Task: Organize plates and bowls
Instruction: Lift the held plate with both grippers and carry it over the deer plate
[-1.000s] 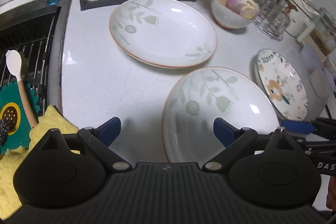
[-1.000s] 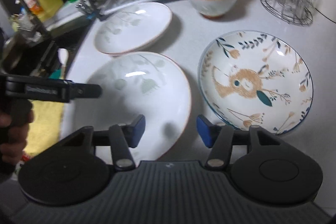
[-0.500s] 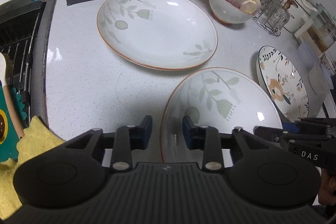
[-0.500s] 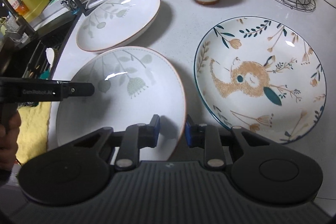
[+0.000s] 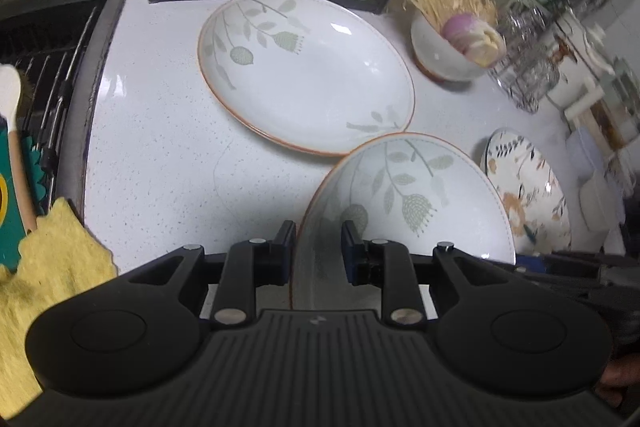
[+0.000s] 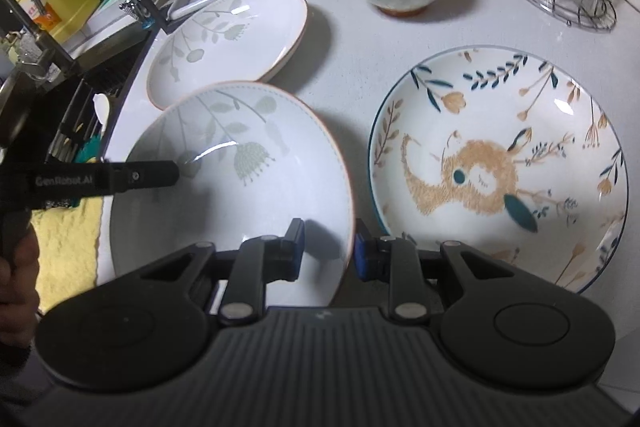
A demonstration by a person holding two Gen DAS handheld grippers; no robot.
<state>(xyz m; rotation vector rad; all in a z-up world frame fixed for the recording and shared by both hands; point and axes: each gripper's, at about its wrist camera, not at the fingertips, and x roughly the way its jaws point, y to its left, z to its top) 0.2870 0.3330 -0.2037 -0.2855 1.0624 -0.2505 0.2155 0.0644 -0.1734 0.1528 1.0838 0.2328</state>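
Lifted since before, the near leaf plate [image 5: 404, 203] has opposite rims seemingly clamped between both grippers' nearly closed jaws.

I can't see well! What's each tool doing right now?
Left tool: shut on the near leaf plate.
Right tool: shut on the same plate's other rim.

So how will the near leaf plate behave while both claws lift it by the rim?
The near leaf plate looks rigid and glazed, so it may slip between the left claw and right claw. Probably fragile: its far edge overlaps the far leaf plate and could knock it.
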